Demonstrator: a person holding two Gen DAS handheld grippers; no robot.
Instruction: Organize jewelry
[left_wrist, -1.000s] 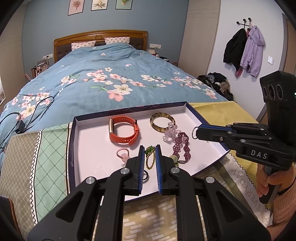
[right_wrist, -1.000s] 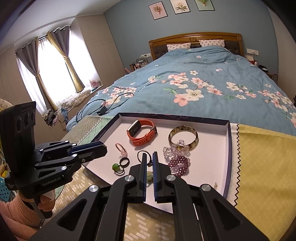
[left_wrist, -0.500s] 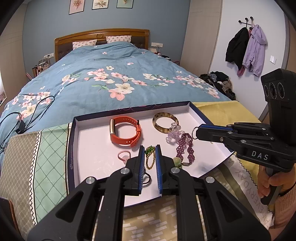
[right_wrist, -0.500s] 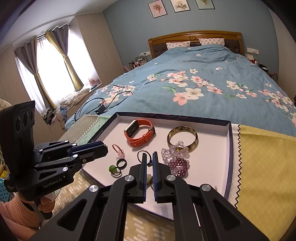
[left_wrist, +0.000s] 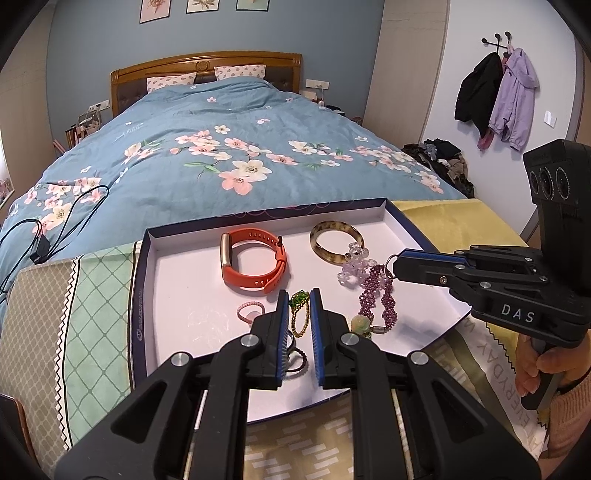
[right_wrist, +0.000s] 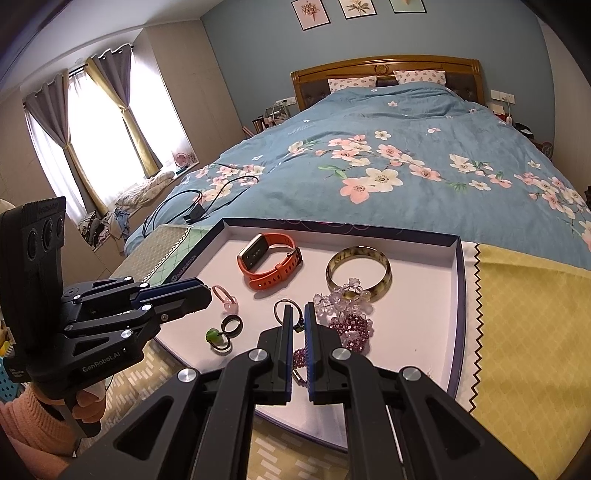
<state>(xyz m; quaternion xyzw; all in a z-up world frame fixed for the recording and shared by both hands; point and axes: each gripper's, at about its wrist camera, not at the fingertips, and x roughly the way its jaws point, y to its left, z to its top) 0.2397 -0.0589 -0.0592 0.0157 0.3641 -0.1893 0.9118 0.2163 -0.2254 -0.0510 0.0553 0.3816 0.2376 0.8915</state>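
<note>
Jewelry lies scattered in a shallow white tray (left_wrist: 177, 273) with a dark blue rim, resting on patterned cloths at the foot of a bed with a blue floral duvet (left_wrist: 221, 155). I see an orange watch band (left_wrist: 253, 260) toward the far middle, a mottled bangle (left_wrist: 336, 242) to its right, and a clear crystal charm (left_wrist: 352, 266) touching the bangle's near edge. A purple beaded bracelet (left_wrist: 378, 295) runs from that charm toward me, ending beside a pale green bead (left_wrist: 360, 323). A pink ring (left_wrist: 249, 308) sits left of centre, and a green-stoned chain (left_wrist: 299, 312) lies straight ahead of my left gripper (left_wrist: 295, 299), framed in the narrow gap between its blue-padded fingers, which hold nothing. Dark rings (left_wrist: 295, 356) are partly hidden under those fingers. My right gripper (right_wrist: 299, 317) hovers low over the tray's near right part, its fingers almost together and empty as far as I can tell; a thin metal hoop (right_wrist: 284, 308) stands just ahead of its left finger, and the purple beads show beneath and to the right. From this side a green-stone ring (right_wrist: 216, 338) and a black ring (right_wrist: 232, 325) lie near the left gripper's tips. Bare tray floor is on the left side and along the far right wall; the raised rim bounds every side. A black cable (left_wrist: 48, 229) trails on the duvet, well apart.
</note>
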